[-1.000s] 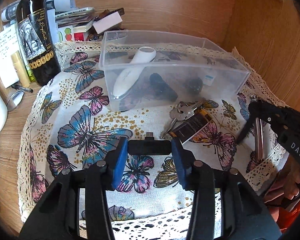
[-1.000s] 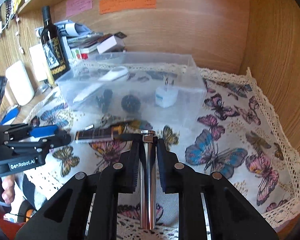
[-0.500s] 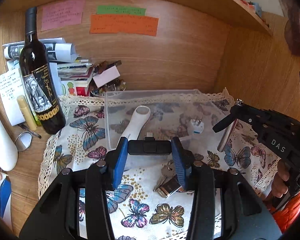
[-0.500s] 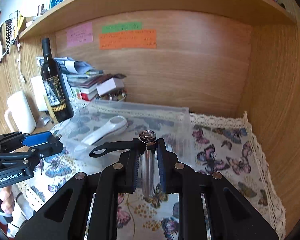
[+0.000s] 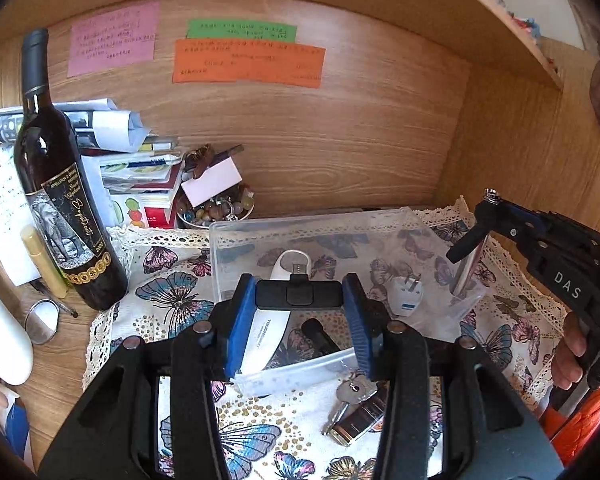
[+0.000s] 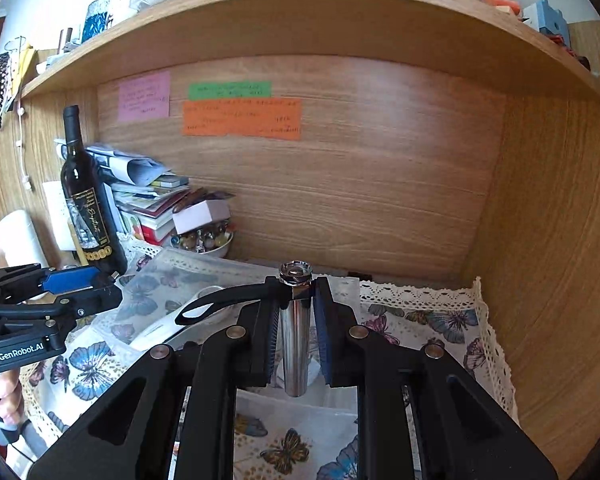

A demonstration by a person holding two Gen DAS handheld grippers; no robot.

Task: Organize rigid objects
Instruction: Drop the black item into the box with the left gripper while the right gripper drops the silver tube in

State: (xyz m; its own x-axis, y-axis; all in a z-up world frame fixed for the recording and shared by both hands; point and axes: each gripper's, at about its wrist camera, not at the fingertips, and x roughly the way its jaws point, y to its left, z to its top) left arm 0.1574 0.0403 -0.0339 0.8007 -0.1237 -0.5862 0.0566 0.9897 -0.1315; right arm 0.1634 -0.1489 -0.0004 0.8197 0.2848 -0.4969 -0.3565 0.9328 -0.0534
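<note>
Right gripper [image 6: 295,312] tight around chrome tube [image 6: 296,344] over clear bin [image 5: 228,236]

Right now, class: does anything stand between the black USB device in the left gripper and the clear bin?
Nothing visible does. The left gripper holds the USB device above the open-topped bin. Below lie a white tool and an adapter, with bare floor between.

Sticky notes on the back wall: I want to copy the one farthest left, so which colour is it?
The pink note. It sits alone above the wine bottle, left of the green note and the orange note.
</note>
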